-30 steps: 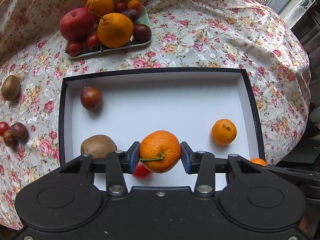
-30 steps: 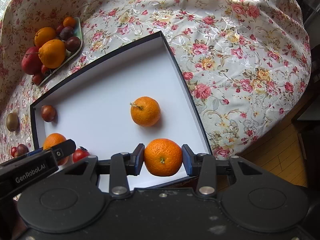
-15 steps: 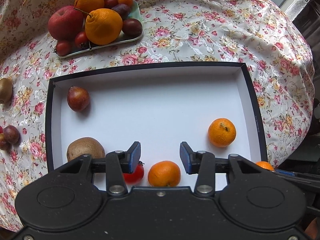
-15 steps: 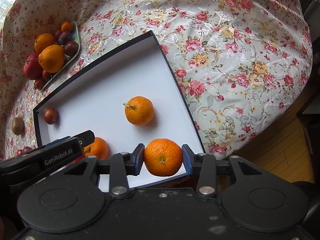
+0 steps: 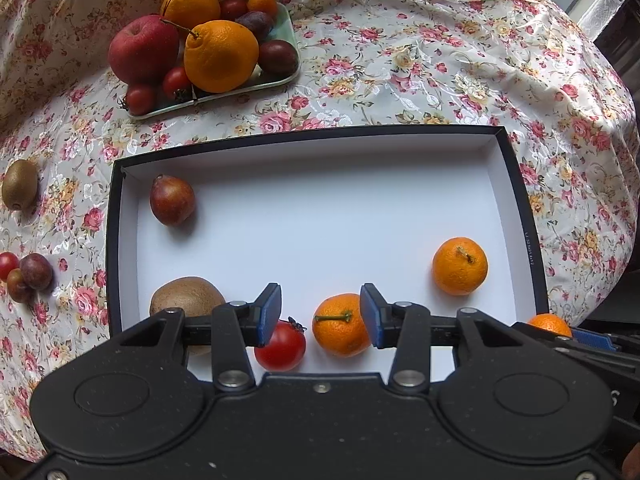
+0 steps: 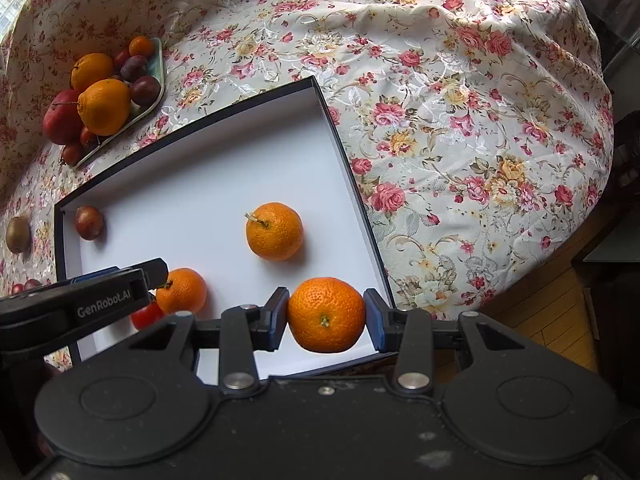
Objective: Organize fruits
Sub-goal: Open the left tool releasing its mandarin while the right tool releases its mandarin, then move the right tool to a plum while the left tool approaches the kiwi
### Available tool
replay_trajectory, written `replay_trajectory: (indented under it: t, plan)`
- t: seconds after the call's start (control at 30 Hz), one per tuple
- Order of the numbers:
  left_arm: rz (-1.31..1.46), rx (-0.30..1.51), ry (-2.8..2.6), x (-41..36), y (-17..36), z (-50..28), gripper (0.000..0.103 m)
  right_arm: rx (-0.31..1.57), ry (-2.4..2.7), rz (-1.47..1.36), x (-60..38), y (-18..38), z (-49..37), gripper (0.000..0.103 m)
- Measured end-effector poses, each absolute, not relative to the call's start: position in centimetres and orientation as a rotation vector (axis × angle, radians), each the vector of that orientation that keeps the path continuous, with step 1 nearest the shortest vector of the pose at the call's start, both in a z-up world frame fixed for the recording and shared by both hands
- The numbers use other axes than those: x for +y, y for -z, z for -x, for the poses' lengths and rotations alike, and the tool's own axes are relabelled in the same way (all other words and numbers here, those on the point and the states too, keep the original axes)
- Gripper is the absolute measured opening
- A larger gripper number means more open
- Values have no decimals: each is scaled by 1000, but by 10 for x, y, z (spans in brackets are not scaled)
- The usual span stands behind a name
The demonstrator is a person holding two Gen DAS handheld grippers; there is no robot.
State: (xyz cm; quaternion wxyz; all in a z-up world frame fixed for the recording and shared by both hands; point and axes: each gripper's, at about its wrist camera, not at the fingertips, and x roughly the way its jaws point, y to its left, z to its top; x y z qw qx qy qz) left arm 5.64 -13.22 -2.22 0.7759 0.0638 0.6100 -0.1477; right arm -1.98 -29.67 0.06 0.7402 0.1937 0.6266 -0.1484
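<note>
Hanging over the near edge of the white box (image 5: 524,216), the left gripper (image 5: 320,314) has its jaws apart with nothing in them, and a small orange (image 5: 340,330) lies in the box below, beside a red tomato (image 5: 280,346). The right gripper (image 6: 326,316) squeezes another orange (image 6: 326,314) above the box's near right corner. A third orange (image 6: 274,231) sits in the box, nearer its right wall.

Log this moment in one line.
left gripper: open, empty | right gripper: shut on tangerine | box: two tangerines in
</note>
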Motion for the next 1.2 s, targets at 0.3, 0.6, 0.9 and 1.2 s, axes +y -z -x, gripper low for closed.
replay_trajectory:
  t: [0.3, 0.6, 0.9, 1.2]
  plan:
    - [-154, 1319, 322, -134, 24, -55, 52, 1350, 326, -454, -299, -3, 22, 43]
    - [-162, 1321, 312, -132, 21, -53, 52, 1361, 342, -426, -295, -7, 19, 43]
    - [-151, 1320, 288, -121, 8, -50, 54, 1435, 388, -470, -294, 4, 16, 43]
    - [-128, 1317, 268, -107, 1, -52, 54, 1441, 376, -504, -284, -3, 10, 43]
